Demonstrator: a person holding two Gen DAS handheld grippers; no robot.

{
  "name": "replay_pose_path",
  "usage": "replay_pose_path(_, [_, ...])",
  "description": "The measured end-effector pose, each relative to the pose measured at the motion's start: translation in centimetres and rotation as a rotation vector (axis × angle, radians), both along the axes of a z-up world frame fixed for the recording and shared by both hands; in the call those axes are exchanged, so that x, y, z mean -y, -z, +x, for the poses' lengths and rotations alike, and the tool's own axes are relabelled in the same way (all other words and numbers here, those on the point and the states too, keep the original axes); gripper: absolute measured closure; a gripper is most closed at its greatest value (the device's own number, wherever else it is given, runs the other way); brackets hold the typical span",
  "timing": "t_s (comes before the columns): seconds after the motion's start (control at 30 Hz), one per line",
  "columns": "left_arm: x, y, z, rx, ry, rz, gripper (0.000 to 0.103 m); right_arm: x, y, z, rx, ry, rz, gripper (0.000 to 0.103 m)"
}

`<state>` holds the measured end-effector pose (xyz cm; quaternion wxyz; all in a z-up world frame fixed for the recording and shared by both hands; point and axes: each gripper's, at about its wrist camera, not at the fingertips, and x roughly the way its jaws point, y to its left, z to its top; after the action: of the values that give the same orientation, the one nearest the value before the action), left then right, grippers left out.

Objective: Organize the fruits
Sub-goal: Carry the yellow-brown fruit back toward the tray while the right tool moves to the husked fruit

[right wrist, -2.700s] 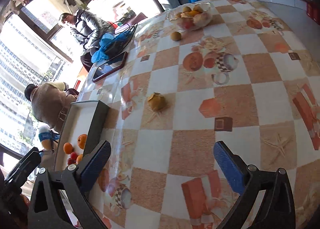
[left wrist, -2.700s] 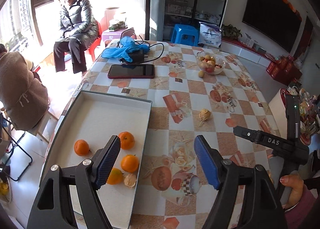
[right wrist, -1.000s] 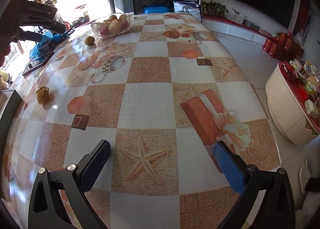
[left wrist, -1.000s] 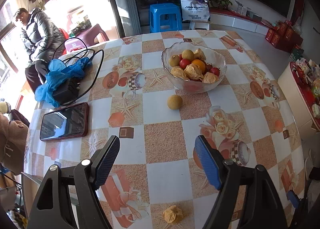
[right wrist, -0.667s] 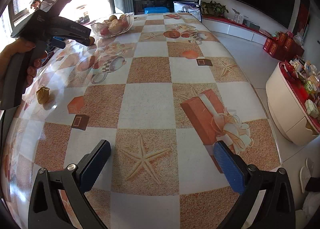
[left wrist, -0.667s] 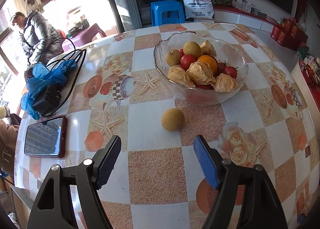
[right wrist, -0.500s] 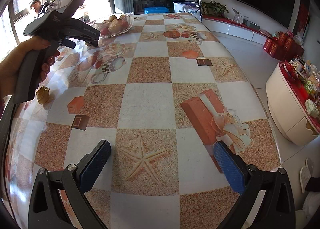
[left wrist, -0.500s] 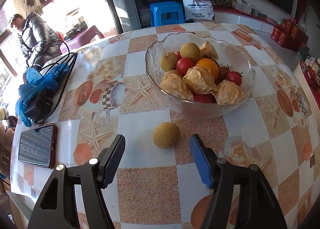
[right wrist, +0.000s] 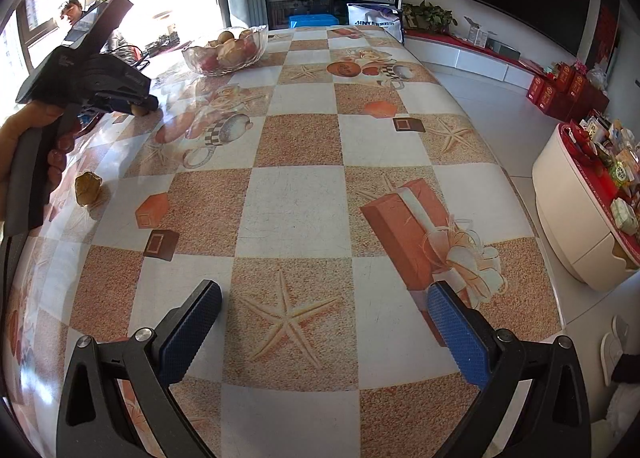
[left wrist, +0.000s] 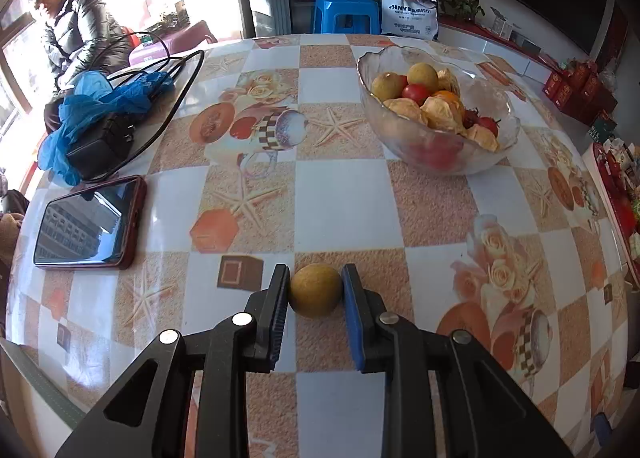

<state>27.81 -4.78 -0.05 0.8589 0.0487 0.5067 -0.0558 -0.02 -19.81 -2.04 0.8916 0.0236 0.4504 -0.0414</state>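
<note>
A round yellow-brown fruit (left wrist: 315,290) lies on the patterned tablecloth. My left gripper (left wrist: 315,273) is around it, jaws closing, and both blue pads touch its sides. In the right wrist view the left gripper (right wrist: 138,105) points down at the table, held by a hand, with the fruit (right wrist: 140,110) just showing at its tip. Behind it stands a glass bowl (left wrist: 436,159) with several fruits: yellow ones, red ones and papery husked ones. A single husked fruit (right wrist: 88,187) lies loose on the table. My right gripper (right wrist: 324,322) hangs open over bare tablecloth.
A red-cased phone (left wrist: 86,223) lies at the left. A black charger (left wrist: 96,145) with cables and a blue glove is behind it. A tray's rim (left wrist: 36,390) shows at the lower left. A person (left wrist: 76,37) sits beyond the table. A white cabinet (right wrist: 580,225) stands right of the table.
My left gripper came down over the loose round fruit and its jaws closed from wide open onto it. The right gripper kept still.
</note>
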Motion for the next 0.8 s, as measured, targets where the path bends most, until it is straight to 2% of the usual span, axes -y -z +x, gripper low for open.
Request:
replay_pose_path(0.13, [-1.7,0.0,-4.7,0.012,0.013,0.030,0.074,0.0,0.0,0.0,0.000,0.000,-0.001,0.000])
replay_pose_path(0.33, [-4.4,0.0,-10.7,0.031,-0.053,-0.012,0.074,0.0,0.0,0.0,0.000,0.000,-0.001,0.000])
replay_pose_path(0.6, [-4.1,0.3,-21.8,0.125,-0.055,0.044,0.074,-0.2,0.0,-0.3,-0.007,-0.001,-0.005,0.000])
replay_pose_path(0.7, [-4.5,0.4,-25.2,0.164,-0.068,0.011,0.074,-0.8,0.0,-1.5,-0.012,-0.005,-0.005,0.000])
replay_pose_path(0.8, [-4.9,0.4,-25.7,0.167,-0.066,-0.022,0.074,-1.8,0.1,-3.1,-0.010,-0.020,-0.007,0.000])
